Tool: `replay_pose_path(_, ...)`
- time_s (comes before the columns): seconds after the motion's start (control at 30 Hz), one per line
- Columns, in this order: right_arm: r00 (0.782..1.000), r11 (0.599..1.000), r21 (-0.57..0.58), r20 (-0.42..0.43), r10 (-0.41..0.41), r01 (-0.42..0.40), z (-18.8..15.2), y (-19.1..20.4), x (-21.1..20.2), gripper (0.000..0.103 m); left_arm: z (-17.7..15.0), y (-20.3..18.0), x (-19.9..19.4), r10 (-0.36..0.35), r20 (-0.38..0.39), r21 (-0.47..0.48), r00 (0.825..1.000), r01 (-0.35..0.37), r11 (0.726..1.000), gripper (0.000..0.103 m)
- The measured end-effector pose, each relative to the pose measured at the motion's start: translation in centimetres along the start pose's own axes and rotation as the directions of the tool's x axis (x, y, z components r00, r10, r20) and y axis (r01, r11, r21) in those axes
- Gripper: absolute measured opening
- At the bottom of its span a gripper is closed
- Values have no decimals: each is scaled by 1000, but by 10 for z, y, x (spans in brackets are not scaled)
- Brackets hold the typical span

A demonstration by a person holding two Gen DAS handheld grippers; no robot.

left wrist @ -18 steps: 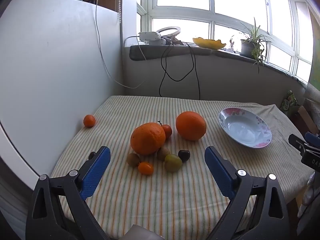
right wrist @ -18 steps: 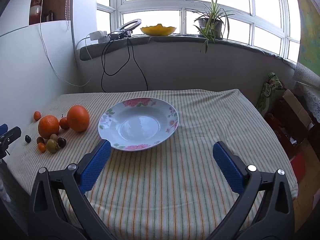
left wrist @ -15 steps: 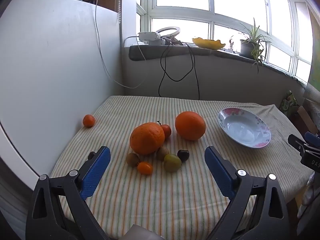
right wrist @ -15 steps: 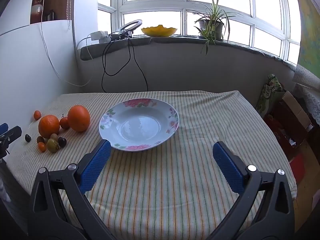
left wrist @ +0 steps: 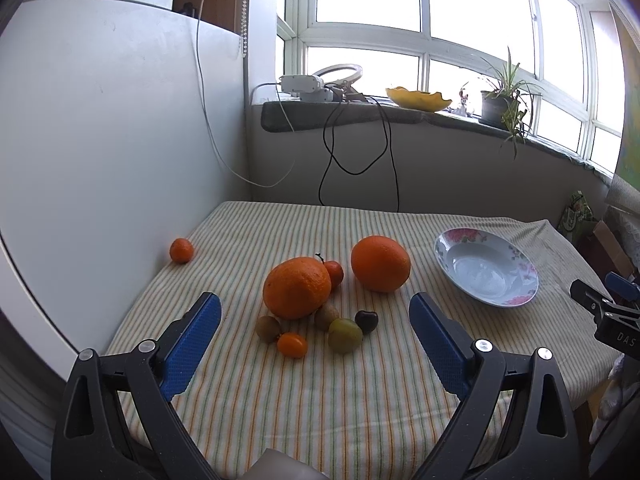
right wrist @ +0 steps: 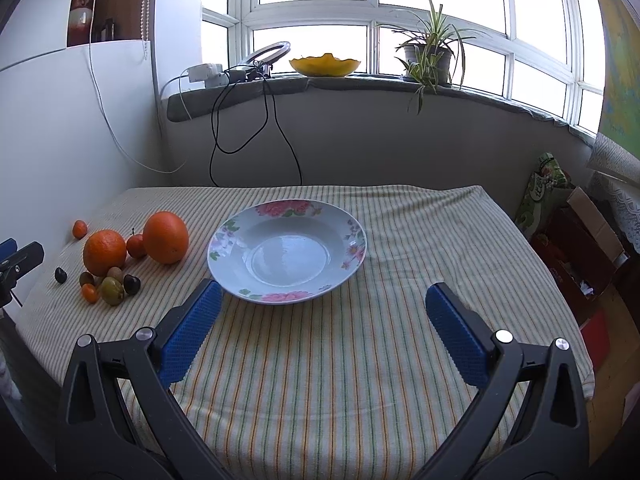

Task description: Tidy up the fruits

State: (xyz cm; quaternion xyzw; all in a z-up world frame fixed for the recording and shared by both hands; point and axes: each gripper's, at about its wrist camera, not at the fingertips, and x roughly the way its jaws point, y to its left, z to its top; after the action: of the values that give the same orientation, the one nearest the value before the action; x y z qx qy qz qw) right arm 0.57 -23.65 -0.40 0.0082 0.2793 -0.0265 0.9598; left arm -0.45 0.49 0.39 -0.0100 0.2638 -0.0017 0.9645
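The left gripper (left wrist: 315, 336) stands with its jaws spread wide and nothing between them, aimed down at the fruit. The right gripper (right wrist: 320, 330) is just as wide and just as empty, hovering on the near side of the flowered plate (right wrist: 224, 236).

Every fruit lies to the left of that plate: a smooth big orange (left wrist: 381, 263) nearest it, then a rougher big orange (left wrist: 297, 287) with a small red fruit (left wrist: 335, 273) tucked behind, and a huddle of small pieces in front. A lone mandarin (left wrist: 181, 250) sits farthest from the plate, by the white panel.

The oranges are round (and the striped cloth looks soft), so I'd guess a glancing pinch could send one rolling into the little ones or off the edge. The small fruits touch one another; grabbing one may scatter the rest.

A dark fruit (right wrist: 61, 275) left of the huddle is hidden in the left view behind the blue pad.
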Motion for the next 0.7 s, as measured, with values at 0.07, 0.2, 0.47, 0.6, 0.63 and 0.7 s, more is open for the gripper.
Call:
replay_pose_path(0.07,1000,1000,-2,2,1,-1,0,0,0,103,1,0,0,1,1,3,1000,-1,1000,95)
replay_pose_path(0.2,1000,1000,-3,6,2,-2,1,1,-1,103,1,-2,0,-4,0,6,1000,4,1000,95)
replay_pose_path(0.47,1000,1000,-11,3,7,-7,1,4,-2,103,1,-3,0,-10,1,5,1000,10,1000,95)
replay_pose_path(0.6,1000,1000,-12,2,9,-9,2,4,-2,103,1,-3,0,-9,1,2,1000,9,1000,95)
replay_pose_path(0.63,1000,1000,-12,2,10,-10,1,4,-2,103,1,-3,0,-8,0,1,1000,8,1000,95)
replay_pose_path(0.7,1000,1000,-11,3,10,-10,1,5,-2,103,1,-3,1,-9,-1,1,1000,9,1000,95)
